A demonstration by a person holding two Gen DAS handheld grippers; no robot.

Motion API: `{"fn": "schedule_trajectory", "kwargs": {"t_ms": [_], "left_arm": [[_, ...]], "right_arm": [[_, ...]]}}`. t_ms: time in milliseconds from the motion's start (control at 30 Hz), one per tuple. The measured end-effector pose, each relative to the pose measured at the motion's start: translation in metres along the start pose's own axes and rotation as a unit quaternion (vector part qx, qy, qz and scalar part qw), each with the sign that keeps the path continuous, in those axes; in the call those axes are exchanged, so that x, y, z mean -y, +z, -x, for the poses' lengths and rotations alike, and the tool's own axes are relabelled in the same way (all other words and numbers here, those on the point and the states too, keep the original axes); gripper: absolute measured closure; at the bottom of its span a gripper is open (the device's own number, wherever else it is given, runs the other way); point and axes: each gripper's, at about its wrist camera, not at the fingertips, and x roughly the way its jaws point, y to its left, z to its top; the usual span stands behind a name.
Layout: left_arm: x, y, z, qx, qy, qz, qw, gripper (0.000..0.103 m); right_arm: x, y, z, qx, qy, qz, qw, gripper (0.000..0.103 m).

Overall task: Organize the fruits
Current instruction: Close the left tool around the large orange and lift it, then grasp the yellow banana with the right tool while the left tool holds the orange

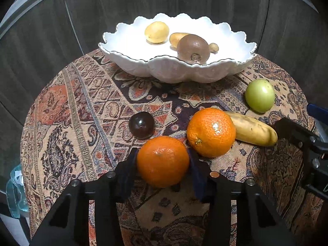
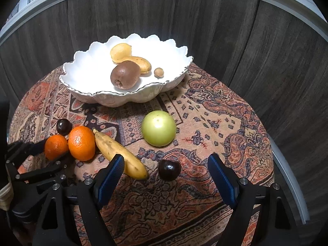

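My left gripper is shut on a tangerine, its blue pads pressed on both sides; it also shows in the right wrist view. A second tangerine lies beside it, touching a banana. A dark plum and a green apple lie on the cloth. The white scalloped bowl at the back holds a kiwi, a lemon and other yellow fruit. My right gripper is open and empty, around a second dark plum near the banana's end.
The round table is covered by a patterned cloth. Dark wood panels stand close behind it. A clear plastic object sits off the table's left edge. The right gripper's body shows at the right edge of the left wrist view.
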Motion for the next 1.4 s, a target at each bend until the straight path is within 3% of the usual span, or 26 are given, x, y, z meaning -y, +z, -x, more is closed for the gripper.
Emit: {"fn": "schedule_trajectory", "kwargs": {"t_ms": [633,1133,1400], "left_arm": [[-0.007,-0.002,0.041,0.035,-0.009,0.009,0.9993,0.059],[-0.032,-0.001,0.059,0.056,-0.011,0.026,0.9980,0.059],[-0.045,-0.003,0.060,0.060,-0.006,0.039,0.9974,0.059]], "right_arm": [[0.003,0.004,0.024,0.022,-0.017,-0.001,1.000,0.019],[-0.017,0.009,0.035,0.036,-0.018,0.010,0.999,0.019],[-0.033,0.012,0.031,0.036,0.011,0.021,0.999,0.019]]}}
